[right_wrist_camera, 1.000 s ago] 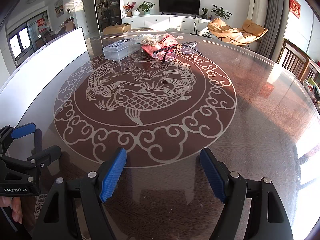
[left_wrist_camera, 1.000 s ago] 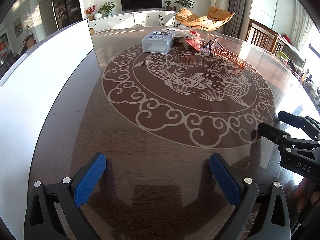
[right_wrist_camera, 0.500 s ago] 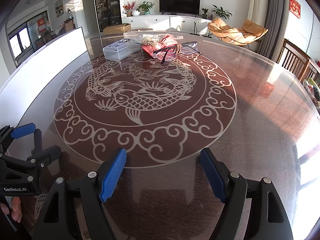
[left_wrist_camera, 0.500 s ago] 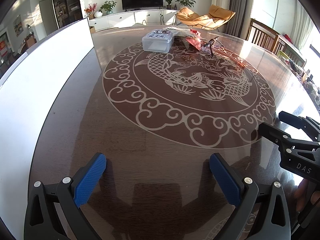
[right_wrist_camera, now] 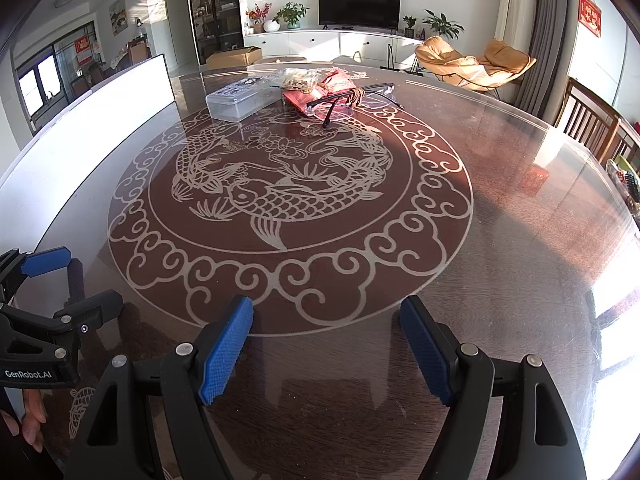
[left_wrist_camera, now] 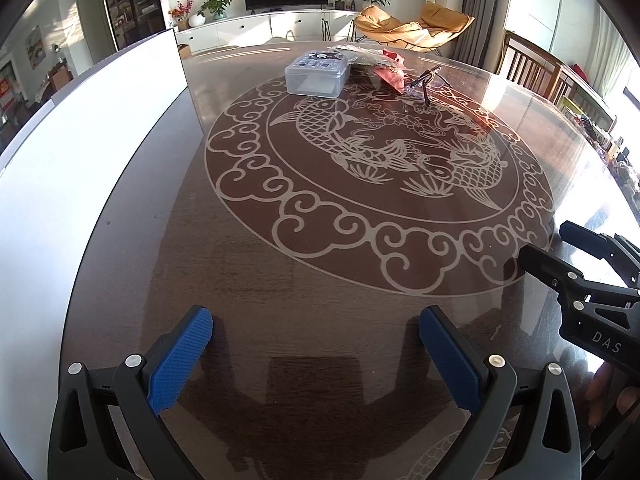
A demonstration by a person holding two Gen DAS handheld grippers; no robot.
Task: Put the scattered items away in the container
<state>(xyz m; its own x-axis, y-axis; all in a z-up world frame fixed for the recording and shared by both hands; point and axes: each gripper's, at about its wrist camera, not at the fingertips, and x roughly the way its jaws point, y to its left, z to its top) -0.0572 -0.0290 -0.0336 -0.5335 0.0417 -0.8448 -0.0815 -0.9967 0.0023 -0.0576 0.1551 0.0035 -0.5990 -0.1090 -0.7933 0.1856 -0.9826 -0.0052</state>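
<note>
Both the left claw [left_wrist_camera: 316,344] and the right claw [right_wrist_camera: 326,332] hang side by side, angled downward, jaws wide apart and empty.

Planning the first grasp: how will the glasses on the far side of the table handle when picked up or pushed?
The glasses look thin-framed with clear lenses, so probably light and somewhat fragile. One temple arm sticks out toward the camera, so they may swing or fold if gripped there. They lean on the red packet over glossy table glass, so a push likely slides them.
</note>
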